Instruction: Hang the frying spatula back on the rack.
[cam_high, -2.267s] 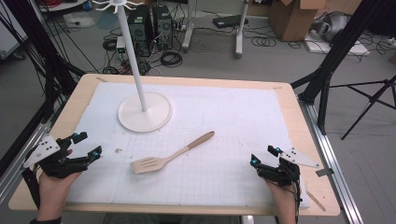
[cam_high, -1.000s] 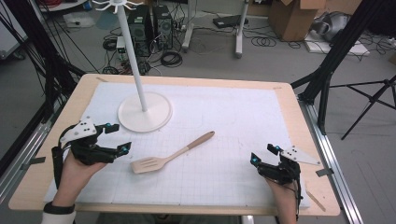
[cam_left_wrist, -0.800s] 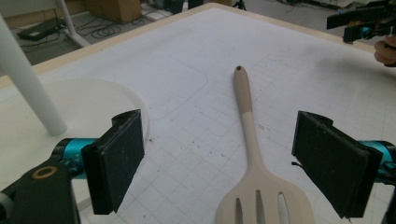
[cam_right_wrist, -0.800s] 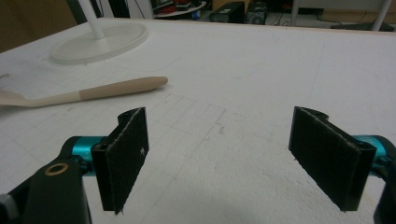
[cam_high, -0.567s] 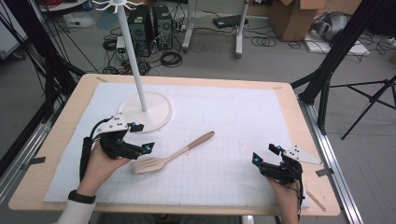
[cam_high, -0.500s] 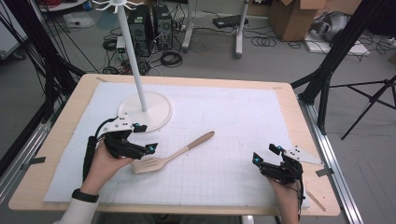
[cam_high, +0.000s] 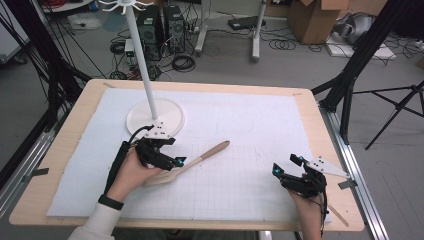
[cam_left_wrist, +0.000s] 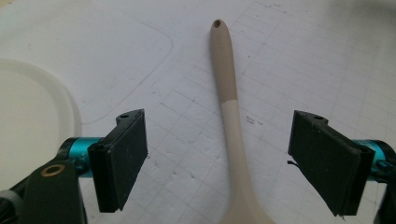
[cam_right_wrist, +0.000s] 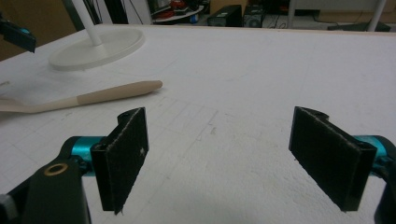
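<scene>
The left gripper (cam_left_wrist: 217, 156) hangs over the wooden spatula (cam_left_wrist: 229, 116), jaws spread wide on either side of the handle and gripping nothing. The spatula's blade is cut off at the bottom of the left gripper view and partly hidden under the hand in the high view. It lies flat on the white mat (cam_high: 240, 120), its handle darker toward the holed tip. The right gripper (cam_high: 292, 167) rests near the mat's right edge, likewise wide open and empty.

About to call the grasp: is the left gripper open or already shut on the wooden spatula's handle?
Open. In the left gripper view the left gripper has its black jaws wide apart, with the beige wooden spatula lying flat between them, untouched.
</scene>
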